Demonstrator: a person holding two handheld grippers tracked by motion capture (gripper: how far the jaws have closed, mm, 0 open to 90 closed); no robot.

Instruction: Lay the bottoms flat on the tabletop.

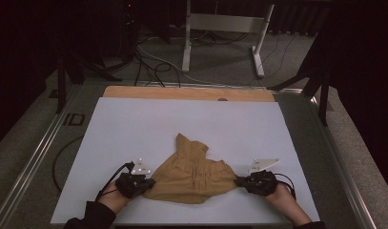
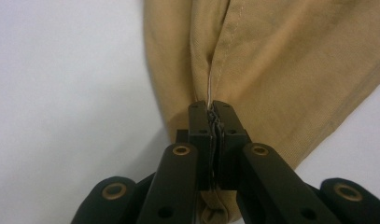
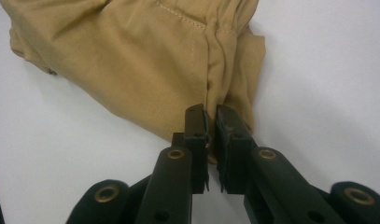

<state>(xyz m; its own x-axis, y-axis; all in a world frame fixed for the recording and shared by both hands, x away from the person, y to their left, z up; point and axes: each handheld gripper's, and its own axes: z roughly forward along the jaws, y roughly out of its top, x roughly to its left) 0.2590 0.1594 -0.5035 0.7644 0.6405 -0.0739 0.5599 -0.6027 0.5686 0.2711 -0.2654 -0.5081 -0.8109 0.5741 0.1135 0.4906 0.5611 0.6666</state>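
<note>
Cloth (image 1: 194,174) lies bunched on the white mat (image 1: 134,124) between your two grippers, its long axis running straight from one to the other. Your left gripper (image 1: 143,183) is clamped on its near-left corner; your right gripper (image 1: 244,182) has its jaws nearly closed at the opposite corner, equally near

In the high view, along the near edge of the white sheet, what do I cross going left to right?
Left hand → left gripper → tan garment → right gripper → right hand.
</note>
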